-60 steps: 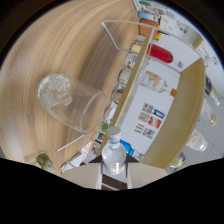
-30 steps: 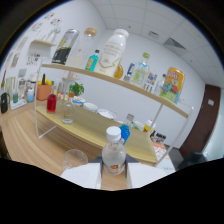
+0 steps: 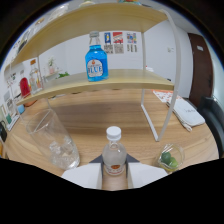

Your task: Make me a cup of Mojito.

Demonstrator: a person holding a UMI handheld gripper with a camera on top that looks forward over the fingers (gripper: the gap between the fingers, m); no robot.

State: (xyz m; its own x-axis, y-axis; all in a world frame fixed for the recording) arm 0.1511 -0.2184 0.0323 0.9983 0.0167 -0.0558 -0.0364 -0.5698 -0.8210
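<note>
A wooden shelf (image 3: 115, 77) carries a blue bottle (image 3: 96, 62) above the wooden table (image 3: 100, 117). Beyond the fingers stands a clear glass (image 3: 52, 137) with ice, no liquid visible. The gripper (image 3: 115, 172) clamps a small white-capped bottle (image 3: 114, 152); limes sit in a small cup (image 3: 169, 159). The mojito seems barely begun: pouring and lime remain

The gripper (image 3: 114, 176) shows as two broad, pale off-white fingers (image 3: 82, 176) with flat, smooth upper faces that angle in toward each other. Their inner edges are darker, grey to black, forming a dark wedge at each side of the narrow gap between them. Below the fingers the body of the tool is lost in black shadow, and no cables, screws, markings or sleeve can be made out.
</note>
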